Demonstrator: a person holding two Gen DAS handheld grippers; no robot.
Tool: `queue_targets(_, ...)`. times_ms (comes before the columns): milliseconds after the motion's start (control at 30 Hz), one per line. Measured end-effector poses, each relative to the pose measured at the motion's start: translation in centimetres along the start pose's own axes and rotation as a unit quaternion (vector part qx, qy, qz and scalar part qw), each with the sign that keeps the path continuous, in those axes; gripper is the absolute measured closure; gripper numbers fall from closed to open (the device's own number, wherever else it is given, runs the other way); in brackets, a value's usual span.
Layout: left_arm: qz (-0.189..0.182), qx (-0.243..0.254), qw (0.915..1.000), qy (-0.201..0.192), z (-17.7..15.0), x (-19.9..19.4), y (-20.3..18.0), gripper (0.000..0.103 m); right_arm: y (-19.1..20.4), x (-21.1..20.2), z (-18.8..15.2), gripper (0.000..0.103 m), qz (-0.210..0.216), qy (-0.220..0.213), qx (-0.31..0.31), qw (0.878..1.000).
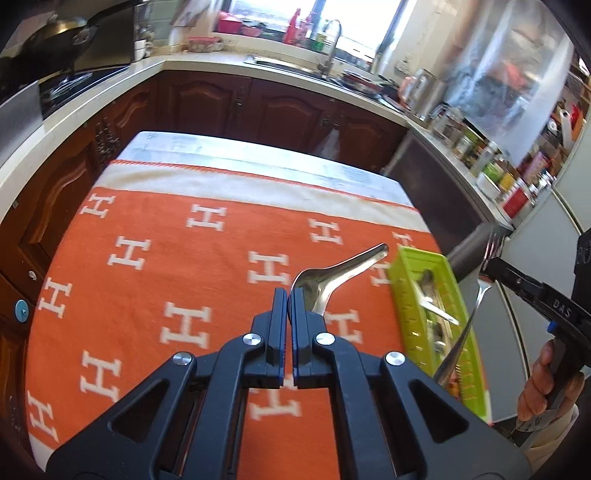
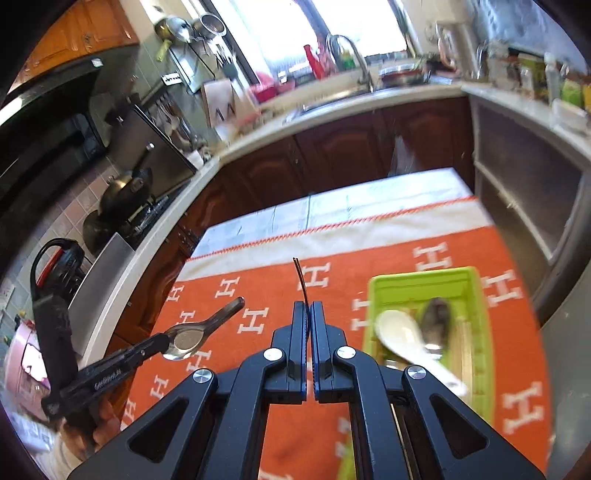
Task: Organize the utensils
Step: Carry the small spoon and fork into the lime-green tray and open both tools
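Observation:
My left gripper (image 1: 287, 295) is shut on a steel soup spoon (image 1: 340, 269) by its bowl and holds it above the orange cloth (image 1: 166, 258). The spoon also shows in the right wrist view (image 2: 199, 332). My right gripper (image 2: 308, 306) is shut on a steel fork (image 2: 301, 277), seen edge-on. The fork (image 1: 476, 306) hangs over the green tray (image 1: 417, 258) in the left wrist view. The green tray (image 2: 476, 295) lies at the cloth's right side and holds a white spoon (image 2: 402, 332) and a steel spoon (image 2: 437, 321).
The cloth covers a table (image 1: 221, 147) ringed by dark wood cabinets (image 1: 258, 107) and a pale counter. A sink and tap (image 1: 328, 48) stand at the back. A wok (image 1: 59, 29) sits on the stove at left. Jars (image 1: 487, 166) crowd the right counter.

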State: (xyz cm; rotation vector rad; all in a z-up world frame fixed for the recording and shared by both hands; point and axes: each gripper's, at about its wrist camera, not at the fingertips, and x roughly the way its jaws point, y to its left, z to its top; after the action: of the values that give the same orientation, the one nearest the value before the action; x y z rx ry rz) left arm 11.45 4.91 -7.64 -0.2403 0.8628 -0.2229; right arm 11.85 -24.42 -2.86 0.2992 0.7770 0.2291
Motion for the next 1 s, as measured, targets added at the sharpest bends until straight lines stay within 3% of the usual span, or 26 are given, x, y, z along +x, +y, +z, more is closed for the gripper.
queue_targets(233, -0.01, 0.035, 0.9991, 0.024, -1.3, -0.6, -9.1, 0.103, -3.0, -7.5, -1.3, 0.101, -0.046, -0.005, -0.047, 0.998)
queue_targets(433, 0.003, 0.05, 0.9975, 0.049, -3.8, 1.6, -16.4, 0.103, -5.8, -9.8, -3.8, 0.101, -0.078, 0.03, -0.082, 0.993)
queue_targets(567, 0.024, 0.041, 0.9969, 0.063, -5.5, 3.7, -18.3, 0.103, -7.7, -8.8, -5.2, 0.101, -0.085, 0.06, -0.099, 0.99)
queue_targets(800, 0.065, 0.028, 0.9952, 0.067, -7.5, 6.0, -18.5, 0.103, -9.8, -2.7, -5.7, 0.101, -0.089, 0.114, -0.093, 0.985)
queue_targets(900, 0.064, 0.032, 0.995, 0.069, -7.8, 6.3, -18.4, 0.103, -10.0, -0.4, -5.8, 0.101, -0.092, 0.131, -0.098, 0.982)
queue_targets(1000, 0.04, 0.034, 0.9944, 0.092, -8.2, 6.5, -18.5, 0.103, -9.9, 1.3, -5.6, 0.101, -0.094, 0.144, -0.09, 0.981)
